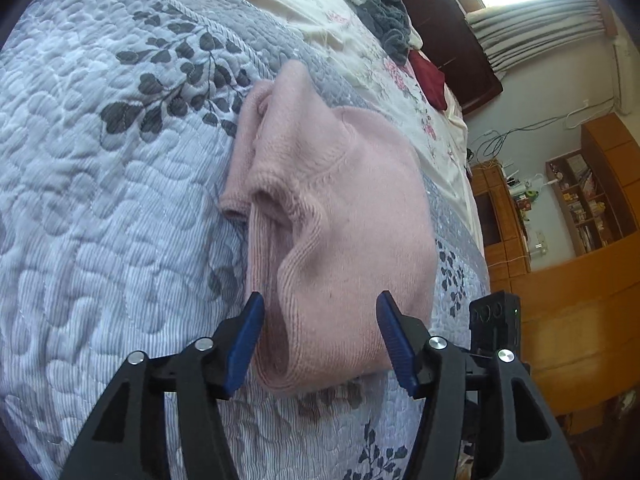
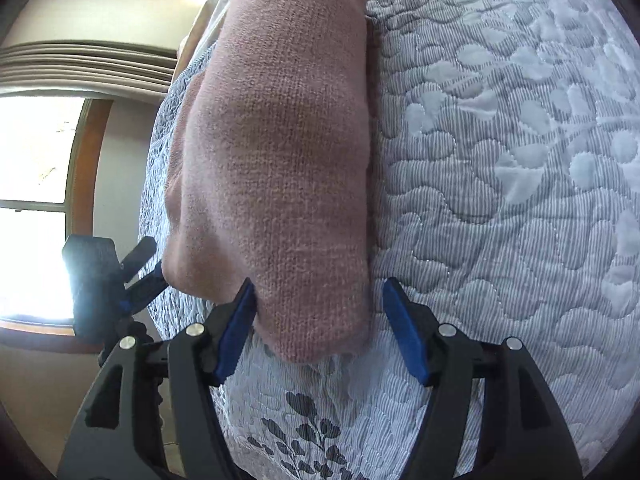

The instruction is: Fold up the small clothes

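Left wrist view: quilted leaf-print bedspread (image 1: 100, 200) covers the bed. Pink knit sweater (image 1: 340, 208), folded, lies on it. Left gripper (image 1: 320, 336) jaws wide, straddling its near edge. Right gripper (image 2: 318, 320) jaws wide, at the sweater's opposite end.

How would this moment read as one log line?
left gripper: open | right gripper: open | pink sweater: folded on quilt

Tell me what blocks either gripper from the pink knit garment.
Nothing visible does. The left gripper and right gripper are both open, each straddling an end of the pink knit garment on the quilted bedspread.
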### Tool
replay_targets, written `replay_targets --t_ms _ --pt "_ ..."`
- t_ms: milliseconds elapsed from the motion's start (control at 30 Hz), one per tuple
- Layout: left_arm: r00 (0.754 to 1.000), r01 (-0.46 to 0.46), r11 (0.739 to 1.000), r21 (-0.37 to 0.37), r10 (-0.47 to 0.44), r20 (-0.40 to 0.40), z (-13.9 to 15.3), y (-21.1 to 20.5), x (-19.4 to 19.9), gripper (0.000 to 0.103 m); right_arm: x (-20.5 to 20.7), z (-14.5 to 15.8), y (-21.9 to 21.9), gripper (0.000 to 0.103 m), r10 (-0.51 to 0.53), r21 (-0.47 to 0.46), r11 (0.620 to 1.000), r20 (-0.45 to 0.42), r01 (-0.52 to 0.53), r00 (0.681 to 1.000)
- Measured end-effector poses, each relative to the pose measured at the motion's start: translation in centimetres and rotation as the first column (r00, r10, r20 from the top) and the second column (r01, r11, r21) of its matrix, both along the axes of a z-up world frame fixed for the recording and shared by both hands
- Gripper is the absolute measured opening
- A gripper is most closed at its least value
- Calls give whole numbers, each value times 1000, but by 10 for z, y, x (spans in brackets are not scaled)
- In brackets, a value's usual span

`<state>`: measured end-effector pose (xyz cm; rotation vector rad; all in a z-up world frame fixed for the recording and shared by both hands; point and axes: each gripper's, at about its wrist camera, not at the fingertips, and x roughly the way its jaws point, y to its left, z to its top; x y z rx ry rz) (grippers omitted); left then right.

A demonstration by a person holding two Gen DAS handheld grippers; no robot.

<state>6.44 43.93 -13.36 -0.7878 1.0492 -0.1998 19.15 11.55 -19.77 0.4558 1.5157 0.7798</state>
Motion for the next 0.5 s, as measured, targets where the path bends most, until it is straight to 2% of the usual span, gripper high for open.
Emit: replay_targets --t_ms 33,67,100,167,267,400,500 --pt "1000 2 1000 9 -2 -12 -4 -2 0 47 0 -1 1 50 3 14 1000 -8 -2 1000" --pt "1000 2 1000 12 -2 -30 -8 -1 1 32 -2 1 1 41 3 19 1000 -11 -3 1000" --pt "999 -8 1000 2 8 -40 -11 1 0 29 -2 6 -1 28 -1 12 1000 2 1 1000" --pt "999 -19 999 -27 17 -41 -14 7 -3 21 -6 21 -5 25 -2 32 999 22 1 1000" --pt "999 -1 1000 -4 1 -43 -15 6 -7 16 -11 36 -10 24 -2 32 1000 53 0 999" --pt "997 5 1000 28 -3 -72 -26 7 -9 15 -16 15 -6 24 19 -56 998 45 -16 999" --pt "997 3 999 36 -1 -75 -33 7 -11 16 -21 3 -4 24 28 -81 996 57 -23 998"
